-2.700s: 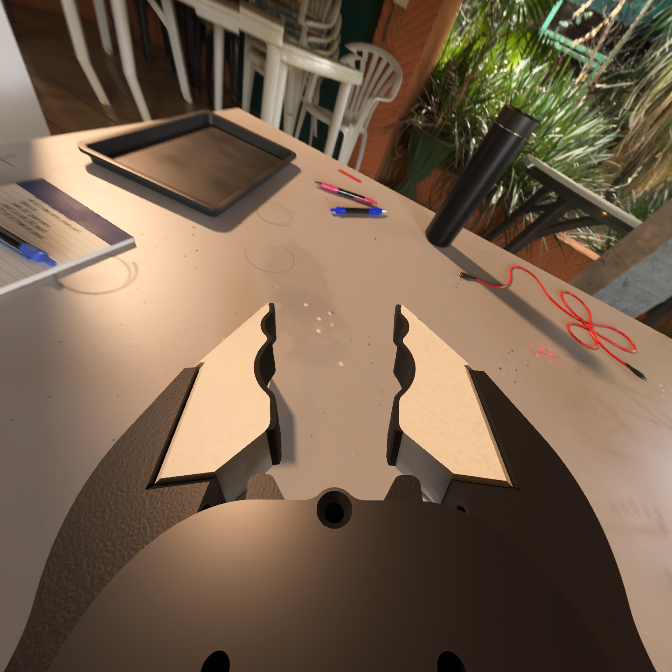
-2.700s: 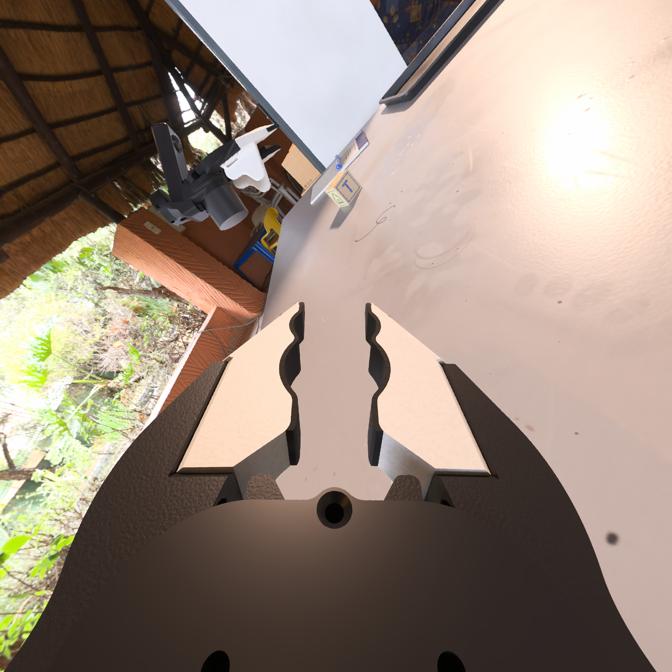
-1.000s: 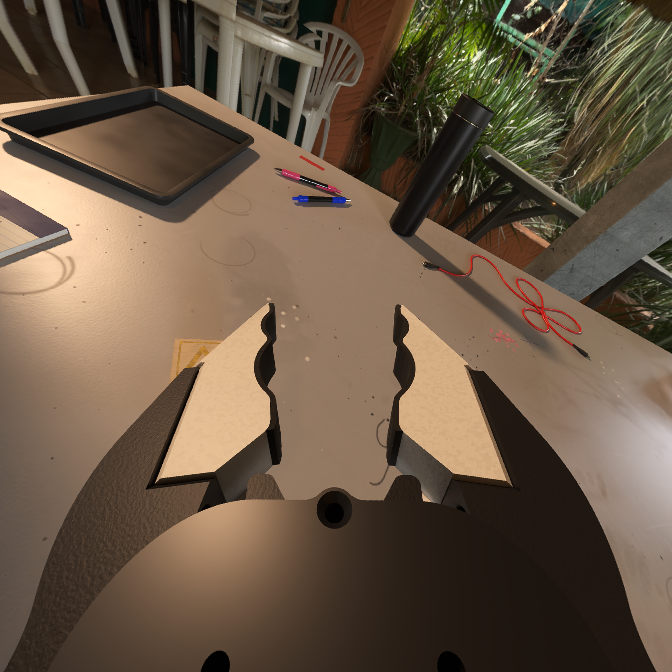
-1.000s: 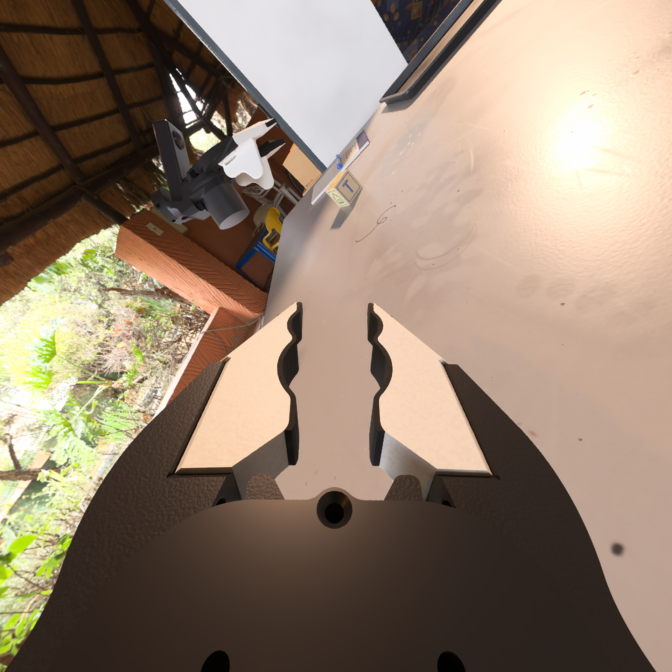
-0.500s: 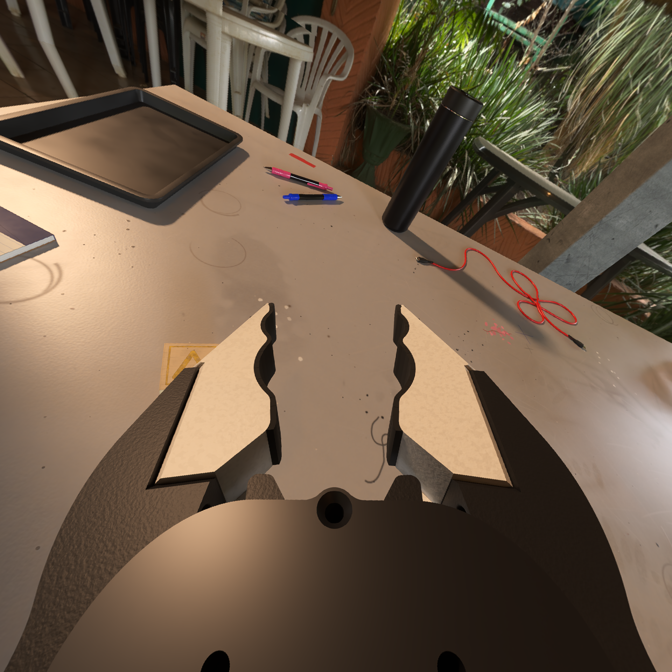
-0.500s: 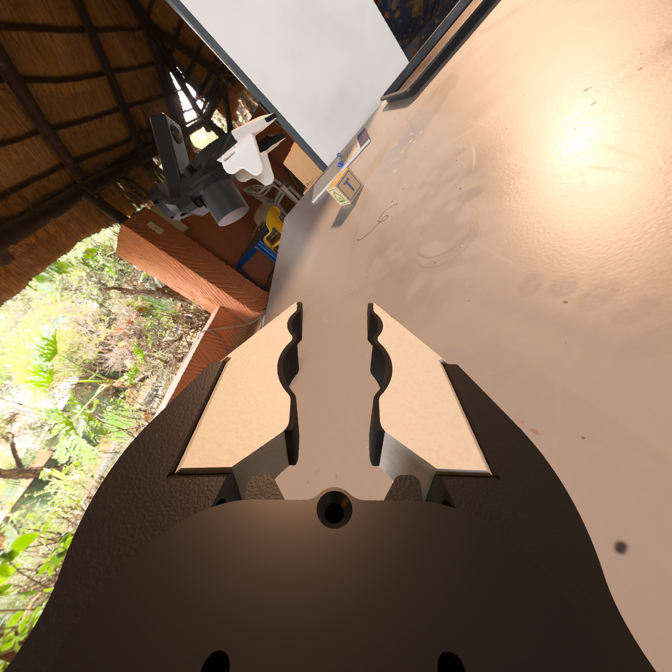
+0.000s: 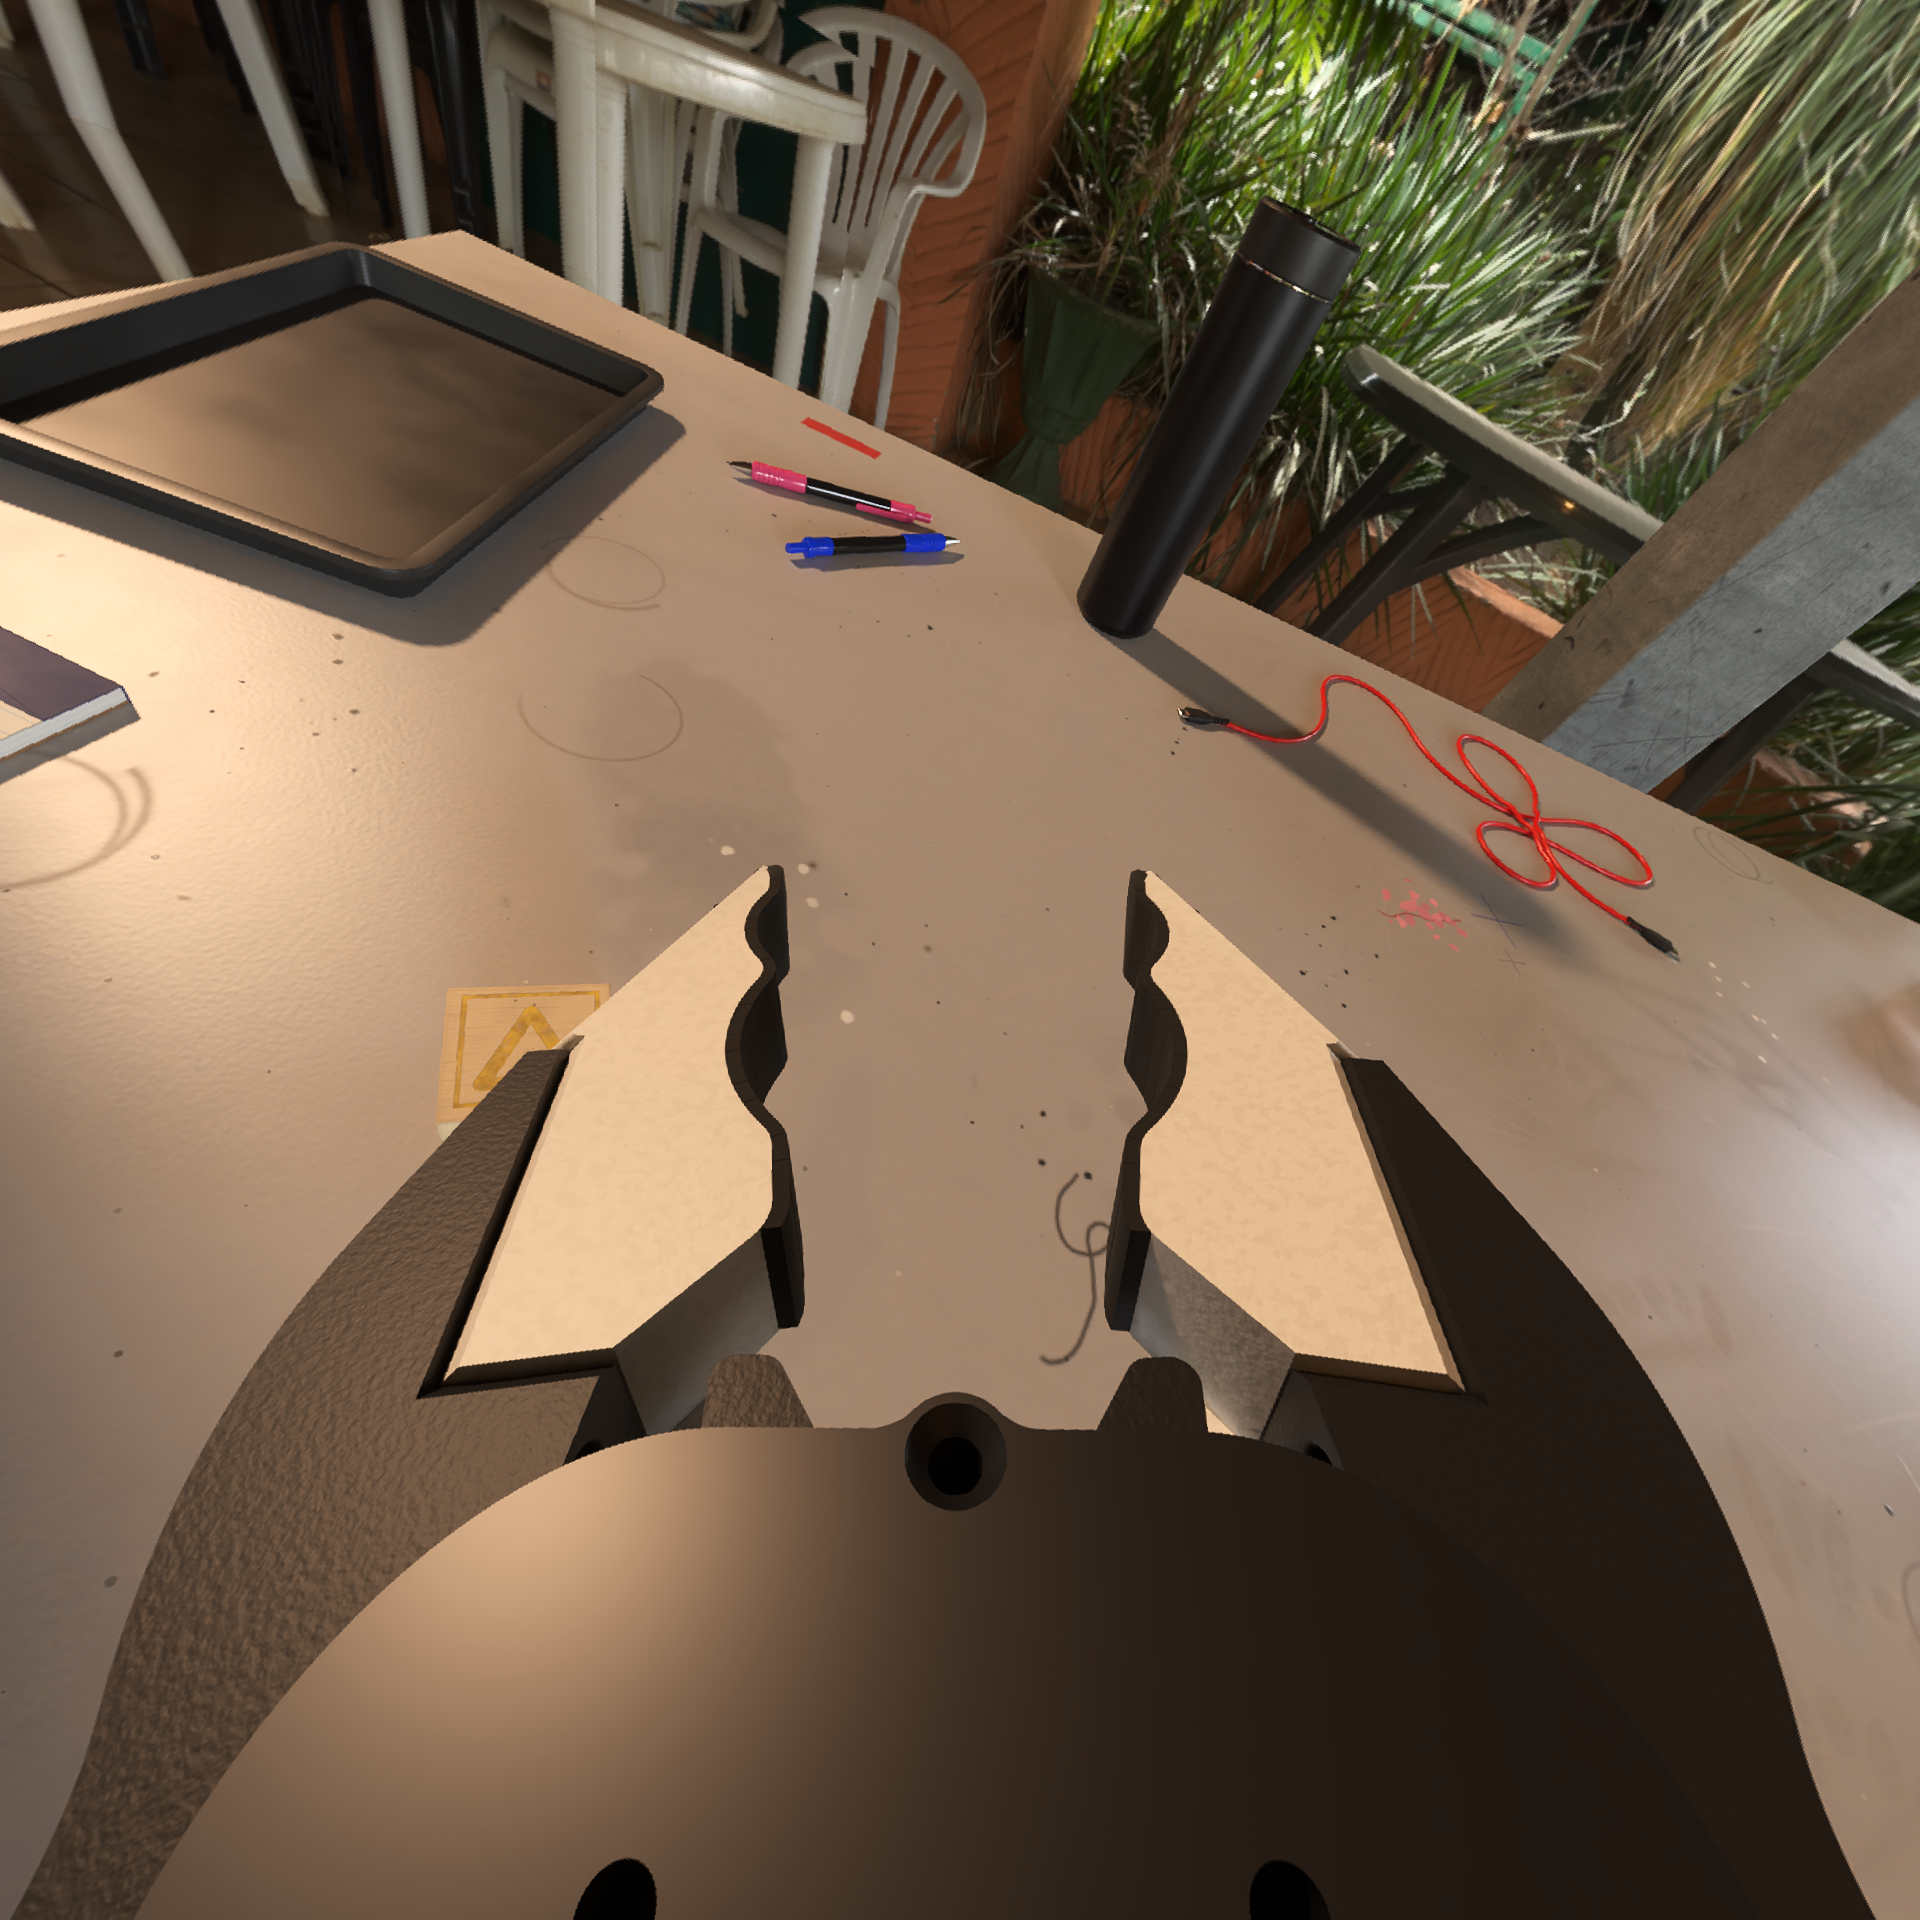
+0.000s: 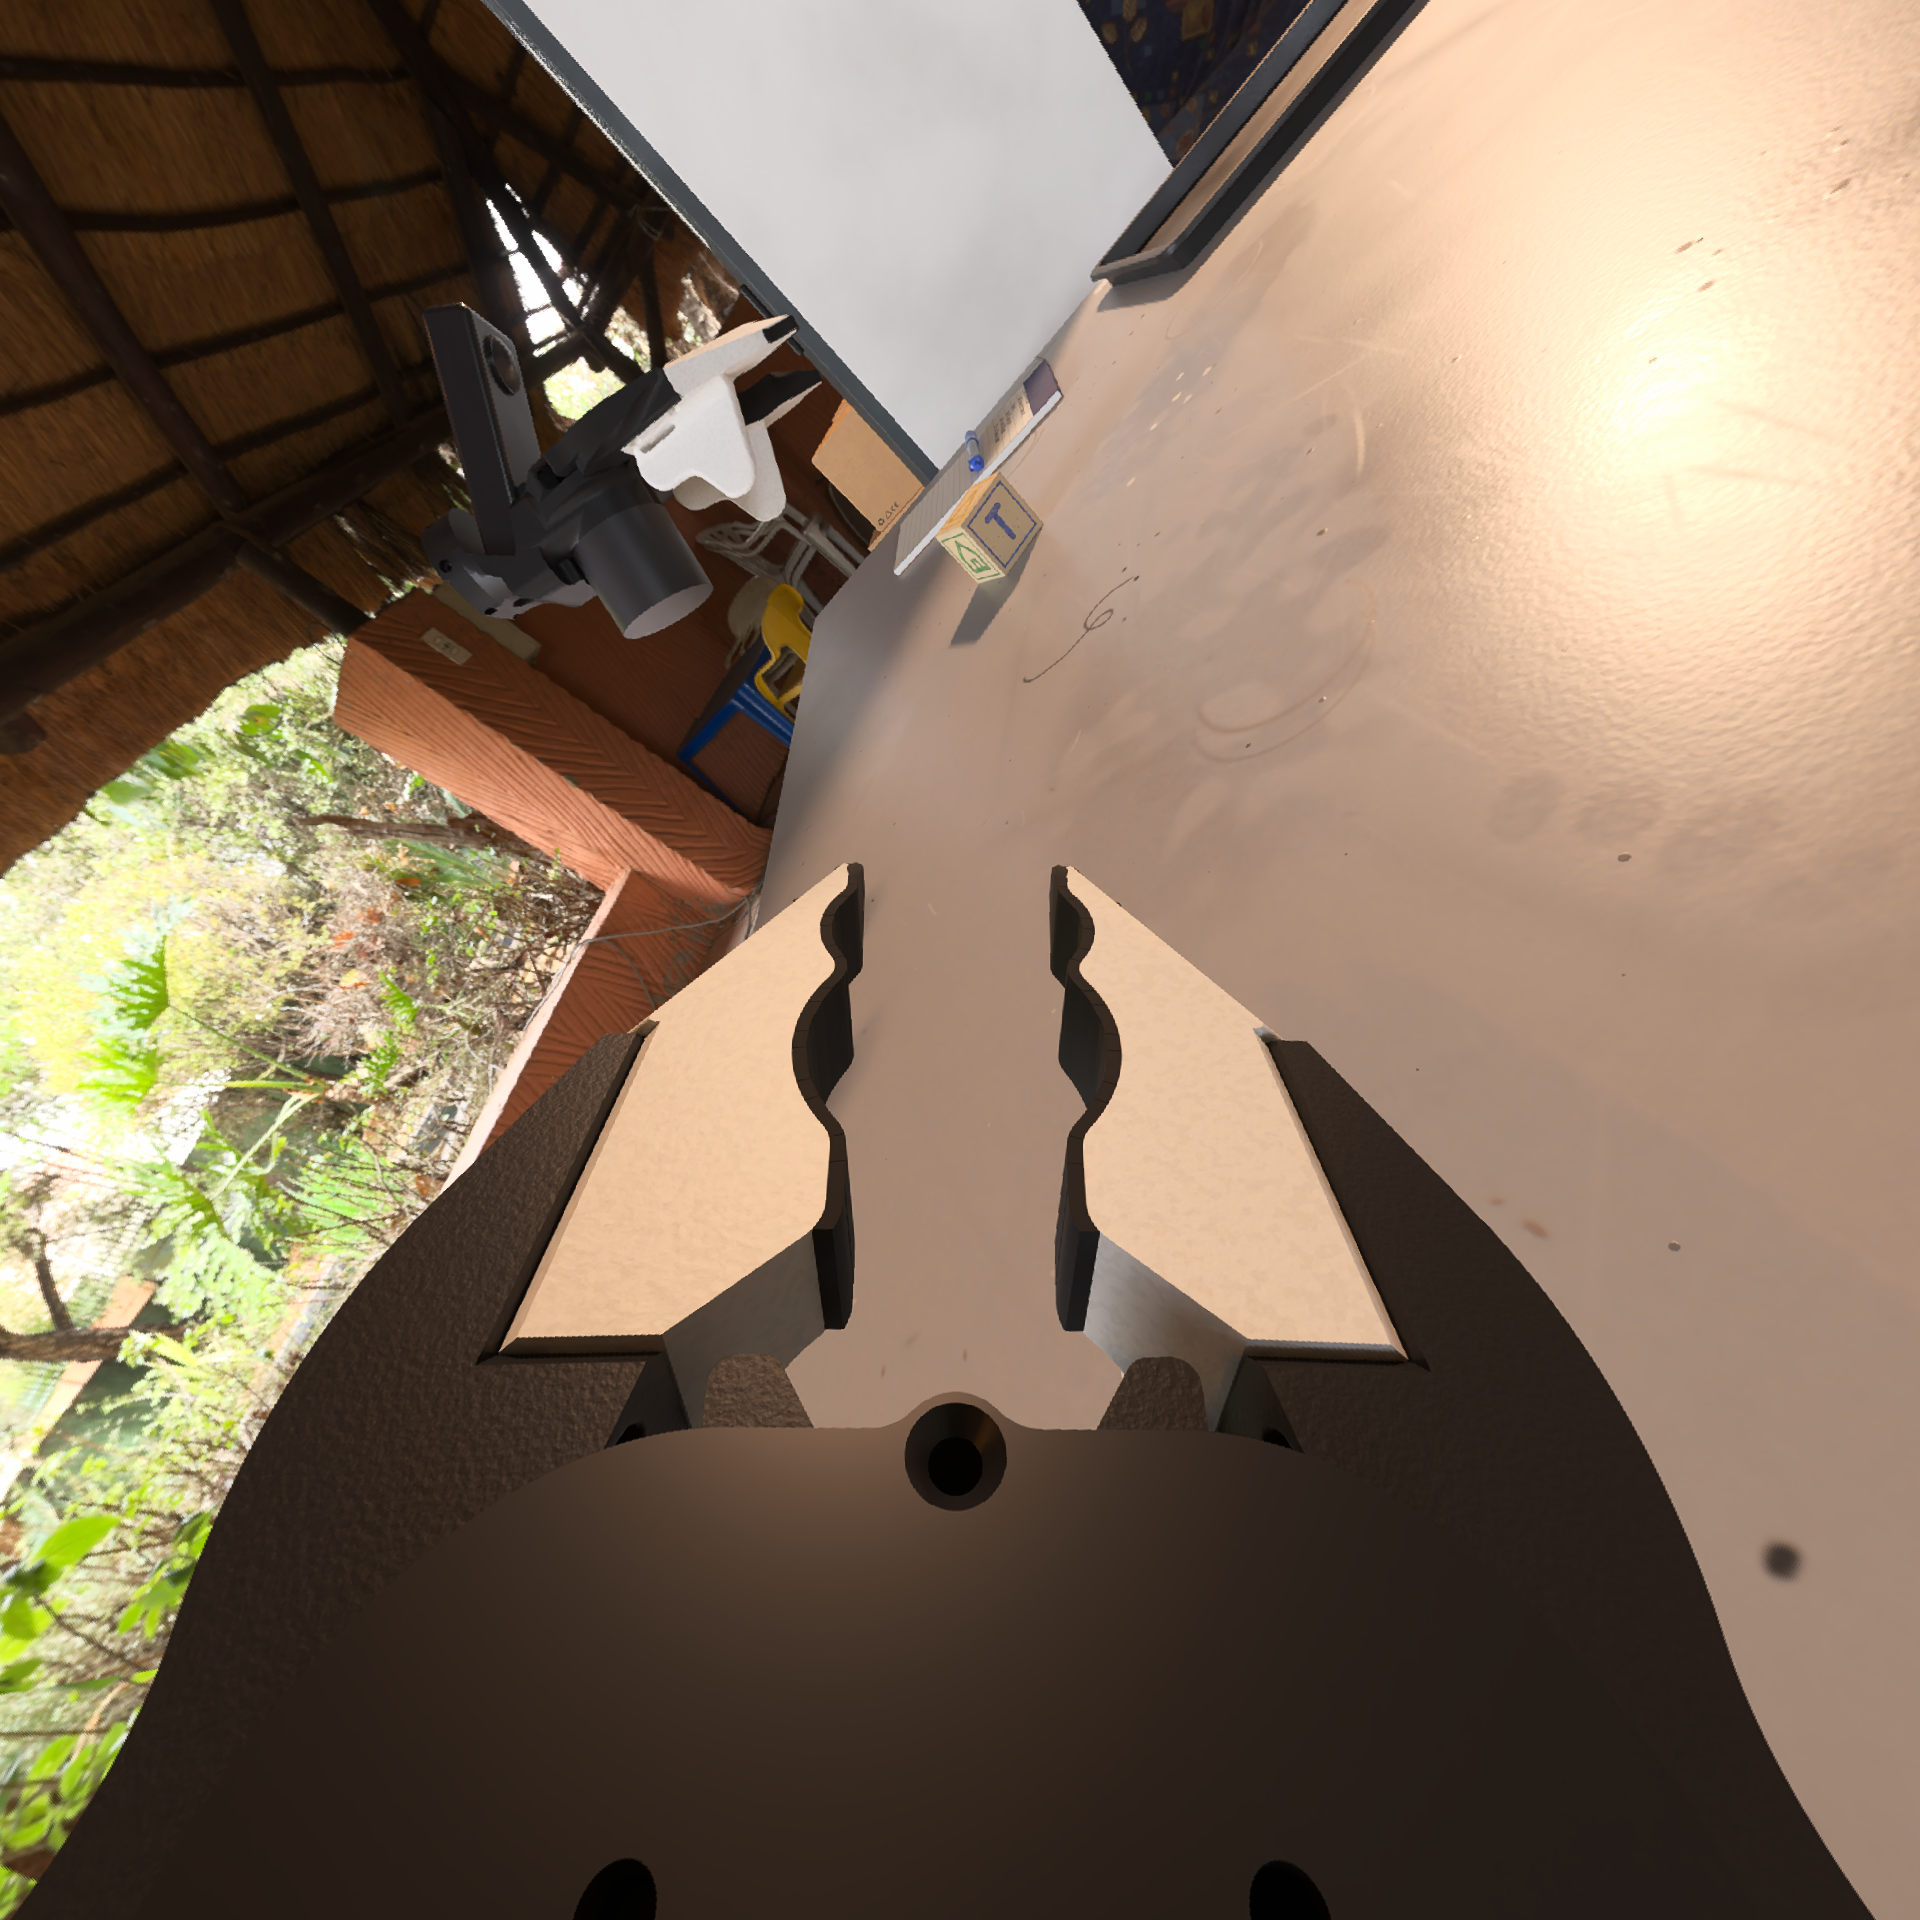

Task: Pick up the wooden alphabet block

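The wooden alphabet block (image 7: 499, 1044) sits on the tan table, just left of my left gripper's left finger, which hides part of it. My left gripper (image 7: 954, 883) is open and empty above the table, with the block outside its jaws. In the right wrist view the same block (image 8: 989, 528) stands far ahead near the table's edge, next to a notepad. My right gripper (image 8: 956, 878) is open and empty, far from the block. The left gripper (image 8: 644, 457) shows there in the air beyond the block.
A black tray (image 7: 312, 416) lies far left. Pink and blue pens (image 7: 862, 520), a tall black flask (image 7: 1216, 426) and a red cable (image 7: 1496, 790) lie ahead and right. A notepad (image 7: 52, 696) lies at the left edge. White chairs stand beyond the table.
My left gripper has drawn back, so the tray and pens look farther and the block has come into view beside its left finger. The right gripper has barely moved.
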`<state>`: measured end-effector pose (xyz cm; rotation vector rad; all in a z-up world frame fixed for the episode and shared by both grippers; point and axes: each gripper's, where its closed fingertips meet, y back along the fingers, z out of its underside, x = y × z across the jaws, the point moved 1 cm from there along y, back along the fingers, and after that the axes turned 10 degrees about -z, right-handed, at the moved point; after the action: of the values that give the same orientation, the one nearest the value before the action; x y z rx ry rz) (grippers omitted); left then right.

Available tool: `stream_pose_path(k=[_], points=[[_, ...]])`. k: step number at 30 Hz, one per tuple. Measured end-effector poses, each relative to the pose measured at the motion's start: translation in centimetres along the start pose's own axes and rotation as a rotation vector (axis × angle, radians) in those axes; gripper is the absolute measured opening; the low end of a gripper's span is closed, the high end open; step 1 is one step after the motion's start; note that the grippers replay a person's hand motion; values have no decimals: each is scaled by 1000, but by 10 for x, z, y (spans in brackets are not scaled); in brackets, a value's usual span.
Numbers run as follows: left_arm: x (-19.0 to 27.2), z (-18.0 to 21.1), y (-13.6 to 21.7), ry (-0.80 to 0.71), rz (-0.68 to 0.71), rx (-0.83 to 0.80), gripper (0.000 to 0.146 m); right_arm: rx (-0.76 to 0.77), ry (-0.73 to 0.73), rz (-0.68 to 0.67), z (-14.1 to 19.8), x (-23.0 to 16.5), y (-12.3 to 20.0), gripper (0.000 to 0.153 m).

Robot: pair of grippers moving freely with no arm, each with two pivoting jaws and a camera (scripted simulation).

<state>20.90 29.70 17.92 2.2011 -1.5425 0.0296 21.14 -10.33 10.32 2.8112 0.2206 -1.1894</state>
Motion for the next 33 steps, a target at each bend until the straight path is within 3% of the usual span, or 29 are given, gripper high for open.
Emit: stream_pose_path(k=[33], points=[[5, 3, -1, -7, 16, -13, 66, -2, 0, -2, 0, 1, -1, 36]])
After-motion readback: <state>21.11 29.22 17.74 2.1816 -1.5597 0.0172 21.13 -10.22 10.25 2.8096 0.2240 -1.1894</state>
